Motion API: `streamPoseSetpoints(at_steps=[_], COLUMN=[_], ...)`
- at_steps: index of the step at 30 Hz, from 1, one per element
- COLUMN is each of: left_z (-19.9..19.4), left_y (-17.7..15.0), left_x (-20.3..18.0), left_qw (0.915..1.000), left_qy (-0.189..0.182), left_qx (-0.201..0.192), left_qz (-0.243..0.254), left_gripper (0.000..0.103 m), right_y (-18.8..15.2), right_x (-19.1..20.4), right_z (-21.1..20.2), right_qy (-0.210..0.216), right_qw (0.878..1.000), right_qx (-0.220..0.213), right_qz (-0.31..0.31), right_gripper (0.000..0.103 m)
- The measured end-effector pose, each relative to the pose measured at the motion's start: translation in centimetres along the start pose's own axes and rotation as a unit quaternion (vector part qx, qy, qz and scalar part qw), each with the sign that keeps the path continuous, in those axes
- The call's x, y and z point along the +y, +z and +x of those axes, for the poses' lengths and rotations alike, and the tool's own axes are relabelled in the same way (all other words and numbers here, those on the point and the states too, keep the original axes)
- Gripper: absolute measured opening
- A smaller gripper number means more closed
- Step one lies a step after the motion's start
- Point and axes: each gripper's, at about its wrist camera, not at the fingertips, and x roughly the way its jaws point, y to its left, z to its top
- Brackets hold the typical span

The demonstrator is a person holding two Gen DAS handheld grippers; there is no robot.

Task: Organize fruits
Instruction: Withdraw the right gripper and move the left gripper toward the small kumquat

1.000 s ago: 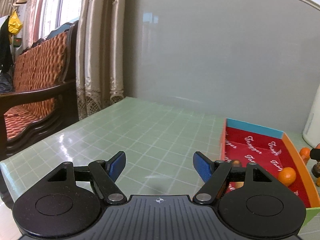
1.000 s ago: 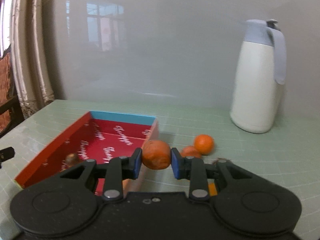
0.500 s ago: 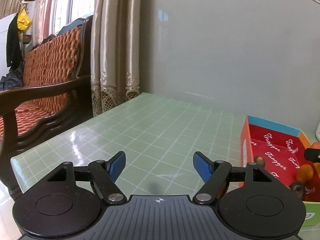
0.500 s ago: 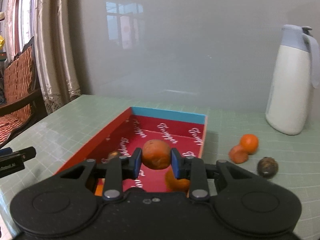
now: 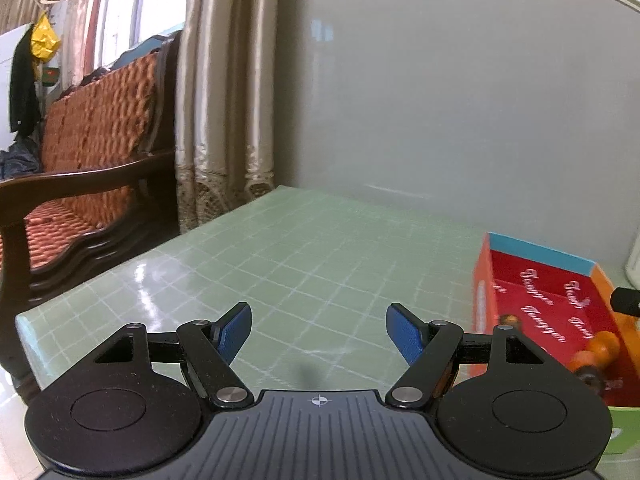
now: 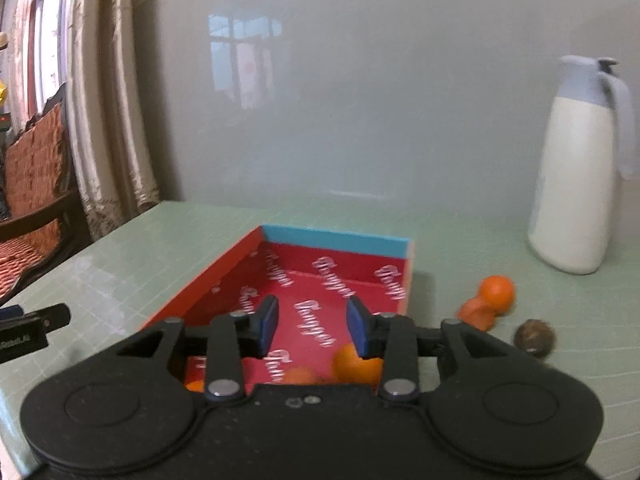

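Note:
A red box (image 6: 224,276) with a blue far wall lies on the green table, right under my right gripper (image 6: 312,326). Its jaws are opening and nothing is between the blue pads. Several oranges (image 6: 352,364) lie blurred on the box floor just below them. Two more oranges (image 6: 496,290) and a dark round fruit (image 6: 534,336) rest on the table right of the box. My left gripper (image 5: 319,334) is open and holds nothing, over bare table left of the box (image 5: 484,292). An orange (image 5: 600,350) shows inside it.
A white jug with a grey lid (image 6: 576,184) stands at the back right. A grey wall runs behind the table. A wooden sofa (image 5: 80,184) and curtains (image 5: 224,92) stand past the table's left edge (image 5: 80,292).
My right gripper carried an orange left over the box, then its jaws parted and the orange dropped in. The left gripper stays open; the box sits slightly further right in its view.

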Motion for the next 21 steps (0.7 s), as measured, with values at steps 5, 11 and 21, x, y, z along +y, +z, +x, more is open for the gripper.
streamPoseSetpoints(at_steps=[5,11,21], left_z=[-0.7,-1.6,-3.9], left_y=[0.1,0.0,-0.6], left_x=[-2.5,-6.6,-15.3], left_qw=[0.9997,0.9977,0.9901], left_qy=[-0.024,-0.063,-0.125], left_qx=[-0.005,-0.006,-0.022], left_qz=[0.008,0.022,0.061], left_gripper=[0.074,0.075,0.094], right_y=[0.3,0.0,-1.5], right_x=[-4.7,-10.4,-17.4], right_z=[-2.0,-5.1,-9.0], right_qy=[-0.038,-0.089,-0.150], right_qw=[0.999,0.993,0.984], right_qx=[-0.017,-0.028,-0.032], right_qz=[0.034,0.065,0.088], right_gripper=[0.066,0.070,0.071])
